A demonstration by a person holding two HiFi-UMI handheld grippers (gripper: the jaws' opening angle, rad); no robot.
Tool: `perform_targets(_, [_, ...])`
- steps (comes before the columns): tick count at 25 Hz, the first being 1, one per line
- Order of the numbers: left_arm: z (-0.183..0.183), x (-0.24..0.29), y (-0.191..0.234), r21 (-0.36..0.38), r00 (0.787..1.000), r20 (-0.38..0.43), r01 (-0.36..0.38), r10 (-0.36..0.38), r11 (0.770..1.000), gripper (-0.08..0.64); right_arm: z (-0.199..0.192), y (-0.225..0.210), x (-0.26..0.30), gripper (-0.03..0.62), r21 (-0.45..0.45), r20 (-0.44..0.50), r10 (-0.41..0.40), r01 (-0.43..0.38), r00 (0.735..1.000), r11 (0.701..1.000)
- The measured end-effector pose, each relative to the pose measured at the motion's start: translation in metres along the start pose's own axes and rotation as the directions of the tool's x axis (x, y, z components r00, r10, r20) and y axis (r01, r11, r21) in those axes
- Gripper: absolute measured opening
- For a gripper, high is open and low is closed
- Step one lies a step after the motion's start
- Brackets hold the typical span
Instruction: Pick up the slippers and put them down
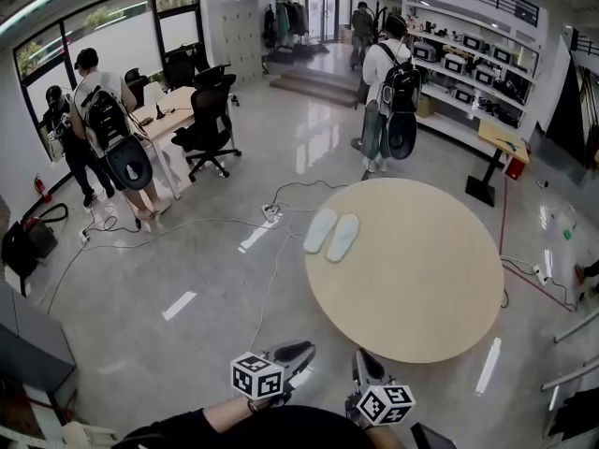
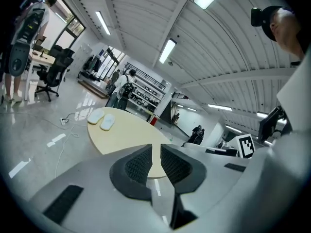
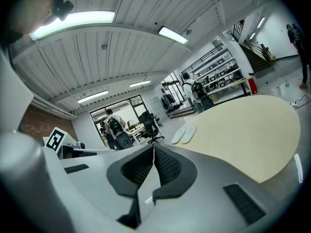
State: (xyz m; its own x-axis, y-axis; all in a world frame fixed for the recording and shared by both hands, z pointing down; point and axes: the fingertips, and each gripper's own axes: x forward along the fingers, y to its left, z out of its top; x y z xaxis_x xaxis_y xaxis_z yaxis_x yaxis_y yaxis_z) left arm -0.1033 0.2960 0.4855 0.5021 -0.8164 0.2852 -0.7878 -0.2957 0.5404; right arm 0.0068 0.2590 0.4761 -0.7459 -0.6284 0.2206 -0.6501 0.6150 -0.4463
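at the far rim of the table (image 1: 412, 288): white slippers (image 1: 332, 235), side by side, well apart from both grippers.
floor cable (image 1: 278, 251): trip risk walking round.
left gripper (image 1: 292, 354): narrow gap, empty.
right gripper (image 1: 365, 365): closed, empty; unopened, it could shove slippers off the rim.

The head view looks steeply down on the round table (image 1: 421, 279) from its near side. Both gripper views sit low, well back, facing across it; all three share the slippers (image 1: 332, 235) at its far edge.
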Motion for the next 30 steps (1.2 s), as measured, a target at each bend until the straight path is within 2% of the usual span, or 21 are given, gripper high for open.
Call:
perform_targets(5, [-0.009,-0.019,0.020,-0.050,0.996,0.005,-0.088,0.088,0.995,0.069,-0.020,0.007,0.015,0.017,0.046,-0.051,0.058,-0.055,0.997,0.997])
perform_targets(8, [-0.008,-0.016,0.029,-0.067,0.995,0.005,-0.101,0.102,0.993,0.069,-0.019,0.004,0.025,0.017,0.052,-0.061,0.060,-0.057,0.996,0.997])
perform_targets(13, [0.007,-0.008,0.048,-0.045,0.998,0.007,-0.063,0.063,0.997,0.069,-0.016,0.006,0.055,0.017,0.048,-0.078,0.041,-0.037,0.996,0.998])
perform_targets(22, [0.071,-0.006,0.132,-0.053,0.999,0.050,0.013,-0.011,0.999,0.069,0.003,0.033,0.151,0.017,0.009,-0.072,-0.015,0.016,0.997,1.000])
perform_targets(30, [0.108,-0.028,0.228,-0.125,0.998,0.055,0.042,-0.035,0.991,0.069,-0.015,0.079,0.244,0.017,-0.020,-0.163,-0.046,0.043,0.985,0.999])
